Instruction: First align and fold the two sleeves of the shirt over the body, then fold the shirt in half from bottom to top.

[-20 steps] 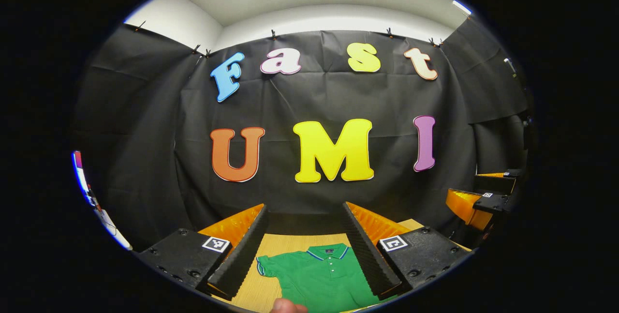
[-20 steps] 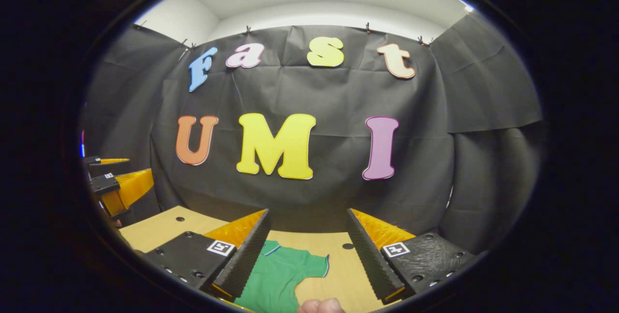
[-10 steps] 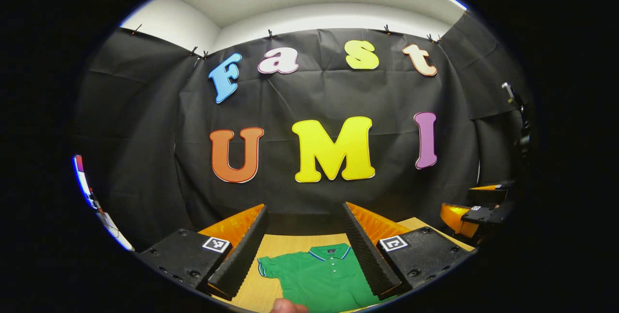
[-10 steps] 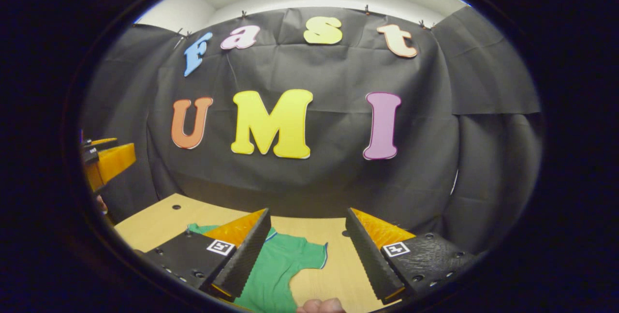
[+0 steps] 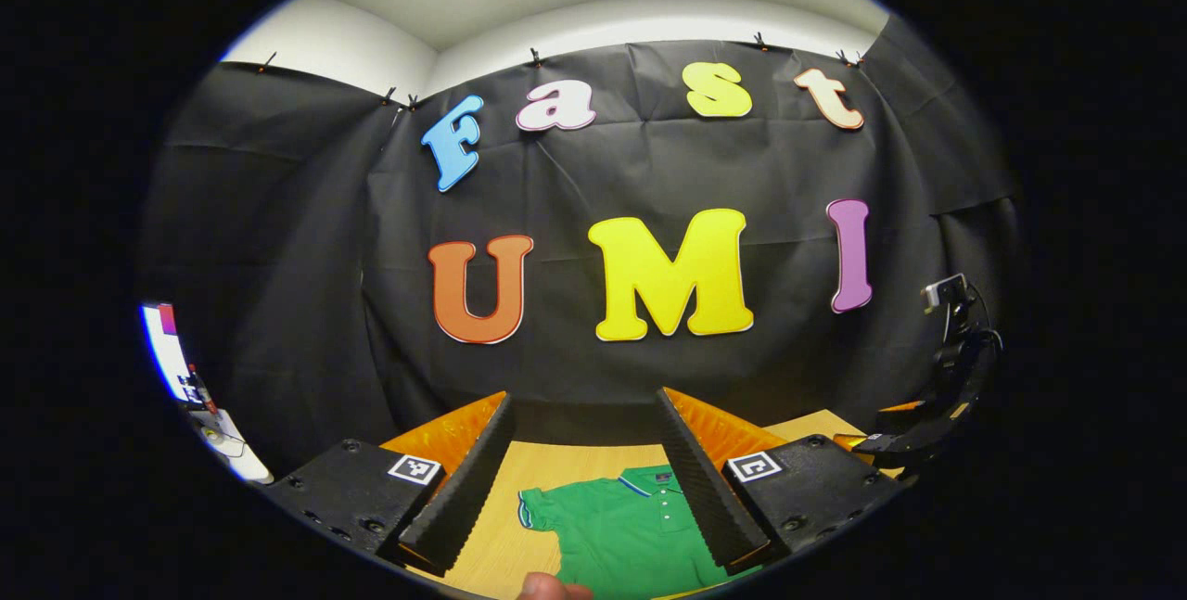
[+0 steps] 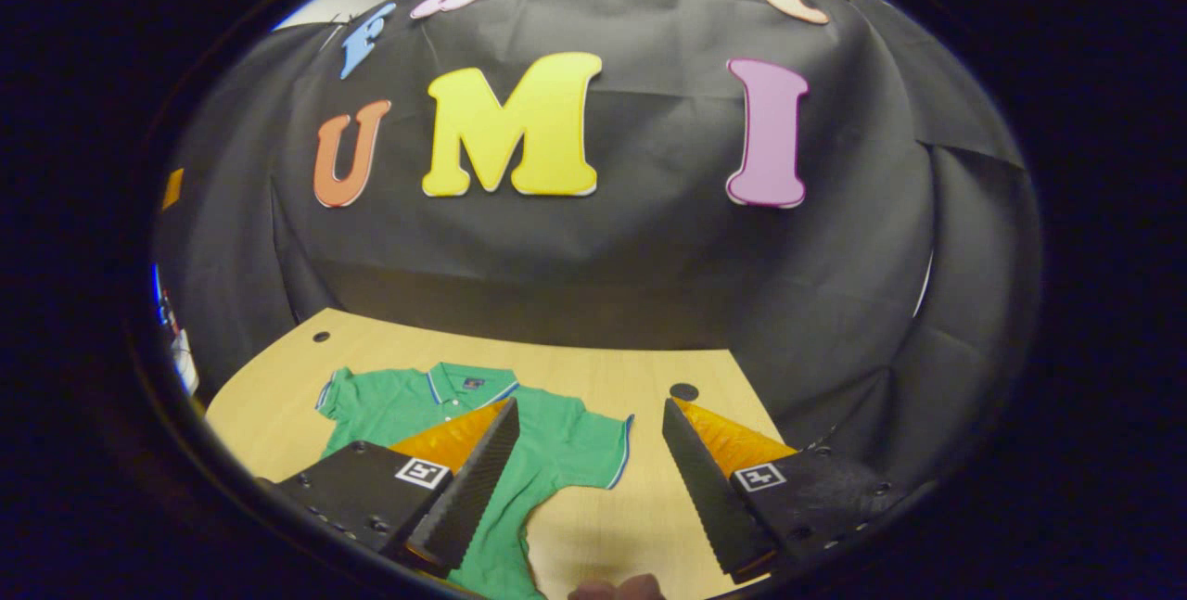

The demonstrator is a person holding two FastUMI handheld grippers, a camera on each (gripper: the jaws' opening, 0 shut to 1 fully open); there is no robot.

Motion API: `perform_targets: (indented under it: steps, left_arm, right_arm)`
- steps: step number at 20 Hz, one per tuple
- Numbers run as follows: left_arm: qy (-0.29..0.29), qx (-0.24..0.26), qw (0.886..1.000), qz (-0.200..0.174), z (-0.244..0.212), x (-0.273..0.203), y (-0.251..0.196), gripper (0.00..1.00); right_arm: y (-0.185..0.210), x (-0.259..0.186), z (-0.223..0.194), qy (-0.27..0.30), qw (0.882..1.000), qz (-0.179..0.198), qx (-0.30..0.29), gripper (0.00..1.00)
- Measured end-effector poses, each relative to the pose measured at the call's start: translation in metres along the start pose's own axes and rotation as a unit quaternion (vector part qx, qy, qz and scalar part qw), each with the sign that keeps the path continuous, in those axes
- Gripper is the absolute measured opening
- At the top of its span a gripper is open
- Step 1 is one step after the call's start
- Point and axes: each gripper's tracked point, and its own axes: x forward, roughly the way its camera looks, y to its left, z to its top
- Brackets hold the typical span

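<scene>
A green polo shirt [image 6: 547,452] with blue-trimmed collar and sleeves lies flat on the wooden table [image 6: 649,373], collar toward the wall, both short sleeves spread out. In the right gripper view, my right gripper [image 6: 590,405] hovers open above the shirt's right sleeve [image 6: 603,452], with nothing between its fingers. In the left gripper view, my left gripper [image 5: 584,396] is open above the shirt [image 5: 621,530], near its left sleeve [image 5: 542,512] and collar. The right gripper [image 5: 890,440] also shows at the far right of that view. The shirt's lower part is hidden.
The table [image 5: 547,470] ends at the black cloth wall behind it. Two round holes [image 6: 684,391] [image 6: 321,337] sit in the tabletop near the far corners. A small camera on an arm [image 5: 946,294] stands at the right, and a lit screen [image 5: 167,350] at the left.
The right gripper has pitched downward, so much more of the table and the shirt's top half shows. The left gripper has turned slightly left. Both stay open.
</scene>
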Motion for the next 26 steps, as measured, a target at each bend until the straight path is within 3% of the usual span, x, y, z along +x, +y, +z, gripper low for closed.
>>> perform_targets:
  steps: [5,6,10,14,18,23,26]
  left_arm:
    - [0.014,-0.004,1.0,0.015,-0.009,0.008,-0.001,0.96]
    - [0.018,-0.004,1.0,0.018,-0.012,0.008,-0.001,1.0]
    - [0.031,-0.007,0.999,0.033,-0.021,0.017,-0.003,0.96]
    - [0.049,-0.012,0.998,0.048,-0.032,0.02,-0.004,0.96]
    - [0.065,-0.005,0.996,0.058,-0.042,0.023,-0.002,0.96]
    - [0.078,-0.005,0.995,0.06,-0.049,0.027,-0.003,0.96]
    - [0.08,-0.002,0.995,0.062,-0.05,0.028,-0.003,0.96]
  right_arm:
    - [-0.022,0.08,-0.039,0.055,0.998,-0.01,0.001,0.96]
    - [-0.027,0.094,-0.049,0.07,0.997,-0.012,0.005,0.98]
    - [-0.041,0.147,-0.095,0.123,0.992,-0.013,0.009,0.96]
    - [-0.045,0.188,-0.136,0.167,0.986,-0.012,0.005,0.94]
    - [-0.045,0.211,-0.145,0.171,0.985,-0.011,-0.001,0.95]
    - [-0.046,0.227,-0.162,0.203,0.979,-0.013,0.027,0.69]
    - [-0.038,0.226,-0.162,0.208,0.977,-0.003,0.042,0.28]
